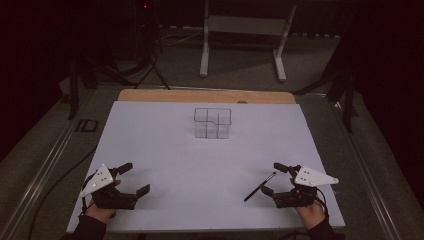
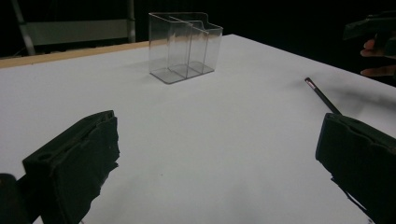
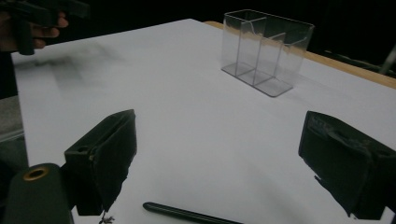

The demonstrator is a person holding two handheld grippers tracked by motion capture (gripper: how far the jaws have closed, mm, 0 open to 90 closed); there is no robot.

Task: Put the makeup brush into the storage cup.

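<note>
While both tongs rested on the white table, the clear divided organizer stood well ahead, between them. Left gripper was released, holding nothing. Right gripper was released, with the thin dark brush lying just beside its jaws.

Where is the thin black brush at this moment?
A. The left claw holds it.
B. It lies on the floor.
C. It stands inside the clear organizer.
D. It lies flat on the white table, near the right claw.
D: the brush lies flat on the white table beside the open right claw, far from the clear organizer.
</note>
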